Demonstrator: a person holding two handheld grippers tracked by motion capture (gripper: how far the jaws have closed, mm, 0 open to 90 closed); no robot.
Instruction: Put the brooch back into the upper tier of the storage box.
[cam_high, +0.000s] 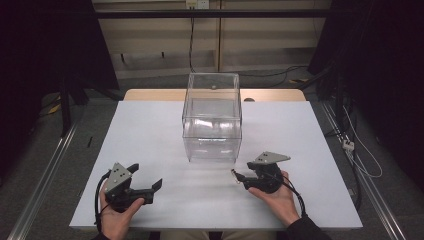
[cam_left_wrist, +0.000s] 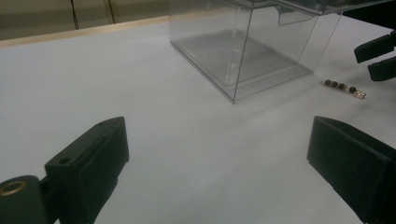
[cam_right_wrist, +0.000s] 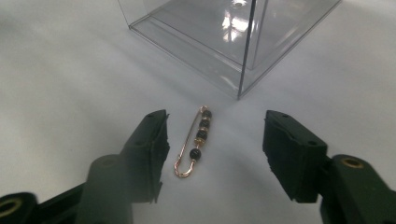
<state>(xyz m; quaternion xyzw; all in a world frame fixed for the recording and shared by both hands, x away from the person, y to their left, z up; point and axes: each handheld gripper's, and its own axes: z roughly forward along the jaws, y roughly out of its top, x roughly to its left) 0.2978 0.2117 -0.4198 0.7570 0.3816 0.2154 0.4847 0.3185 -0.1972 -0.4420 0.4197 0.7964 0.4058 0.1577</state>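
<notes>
Right gripper view has the whole story: a little gold pin (cam_right_wrist: 193, 142) with dark beads lies flat on the white table (cam_right_wrist: 60, 79), and the right gripper (cam_right_wrist: 214, 154) sits with its jaws spread wide, one either side of it, not touching. The pin is closer to the left jaw in that view. Its long axis runs pretty much along the jaws, pointing away toward the near corner of the clear box (cam_right_wrist: 233, 42), so closing would pinch it across the thin side. My guess is the pin's the target, and it's tiny and flat, so it could easily slip out.

From the high view, the left gripper (cam_high: 148, 179) is also wide open, holding nothing, well off to the other side. Right hand (cam_high: 276, 196) is clearly nearer.
</notes>
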